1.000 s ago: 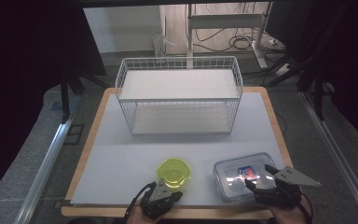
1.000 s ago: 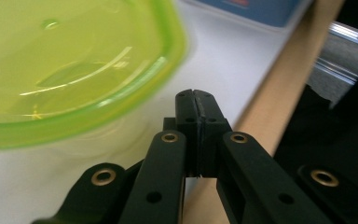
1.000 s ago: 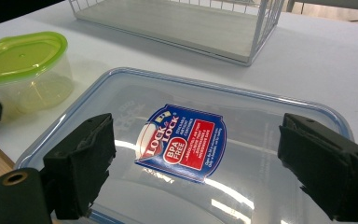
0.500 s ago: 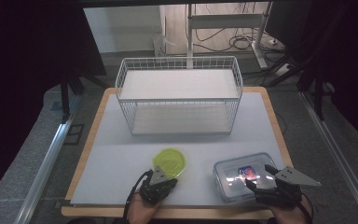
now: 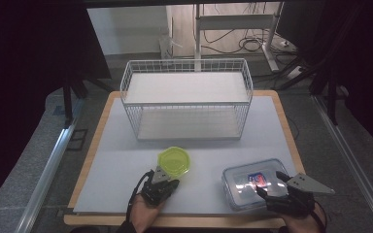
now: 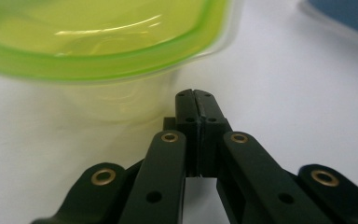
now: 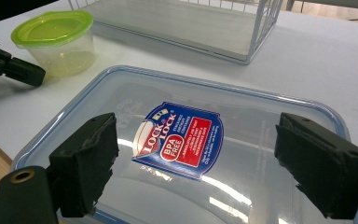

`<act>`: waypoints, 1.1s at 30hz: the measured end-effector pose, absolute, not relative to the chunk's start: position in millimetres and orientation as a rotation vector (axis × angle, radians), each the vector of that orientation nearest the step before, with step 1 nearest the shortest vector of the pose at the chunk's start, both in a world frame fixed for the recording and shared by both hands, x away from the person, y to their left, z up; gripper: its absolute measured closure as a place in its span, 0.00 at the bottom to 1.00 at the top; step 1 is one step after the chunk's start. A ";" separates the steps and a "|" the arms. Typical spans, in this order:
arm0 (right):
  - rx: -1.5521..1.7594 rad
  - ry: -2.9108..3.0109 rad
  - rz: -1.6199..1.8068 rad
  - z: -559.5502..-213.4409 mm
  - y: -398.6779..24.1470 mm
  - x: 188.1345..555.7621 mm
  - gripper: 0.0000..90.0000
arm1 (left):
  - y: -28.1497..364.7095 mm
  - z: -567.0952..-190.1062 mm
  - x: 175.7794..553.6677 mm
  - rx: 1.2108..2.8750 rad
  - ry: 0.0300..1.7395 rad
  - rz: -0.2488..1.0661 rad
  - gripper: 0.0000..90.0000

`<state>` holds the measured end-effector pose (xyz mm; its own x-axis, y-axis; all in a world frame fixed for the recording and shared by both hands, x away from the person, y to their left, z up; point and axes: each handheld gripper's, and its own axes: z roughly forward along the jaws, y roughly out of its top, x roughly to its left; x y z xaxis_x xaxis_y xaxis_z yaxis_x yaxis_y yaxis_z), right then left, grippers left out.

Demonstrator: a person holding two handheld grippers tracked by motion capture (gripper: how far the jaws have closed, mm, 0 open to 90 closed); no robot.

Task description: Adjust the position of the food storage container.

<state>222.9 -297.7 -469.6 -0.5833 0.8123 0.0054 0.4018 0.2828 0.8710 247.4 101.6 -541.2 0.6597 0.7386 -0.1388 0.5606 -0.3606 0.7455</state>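
Claws are seen at the near edge of the worktop [image 5: 126, 145], one in each hand. On the left, the left claw [image 5: 167, 180] is pressed fully shut, with nothing gripped between its jaws; in the left gripper view its tips [image 6: 196, 95] are set against the clear wall of the round tub [image 6: 121, 88] just under the green lid [image 6: 98, 42]. By the high view the round tub [image 5: 174, 162] is placed just beyond that claw, between it and the wire basket [image 5: 187, 99].

On the right, the right claw [image 5: 268, 187] is held wide over the rectangular box [image 5: 252, 182]. In the right gripper view its two pads [image 7: 91, 156] are spread above the clear blue-rimmed lid of the box [image 7: 242, 107], one to each side of the printed label [image 7: 179, 140]; whether the lid is touched by them cannot be told. No object is clamped.

The rectangular box is set to the right of the round tub, near it but apart, at the front right of the worktop. The wire basket stands farther back, across the middle of the worktop, beyond both containers and well apart from them. Bare worktop lies between the tub and the basket front. Behind the basket a floor with cables [image 5: 252, 43] and a metal stand [image 5: 233, 29] is seen.
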 end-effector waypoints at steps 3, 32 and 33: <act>1.089 2.117 1.238 -470.1 -298.0 223.1 0.15 | 86.2 -531.3 243.0 2.057 0.932 0.254 1.00; 1.240 2.066 1.101 -450.0 -339.9 223.8 0.76 | 88.8 -502.3 293.7 2.078 1.028 0.441 1.00; 1.248 2.057 1.087 -448.8 -344.6 223.9 0.81 | 87.9 -501.4 290.7 2.067 1.027 0.435 1.00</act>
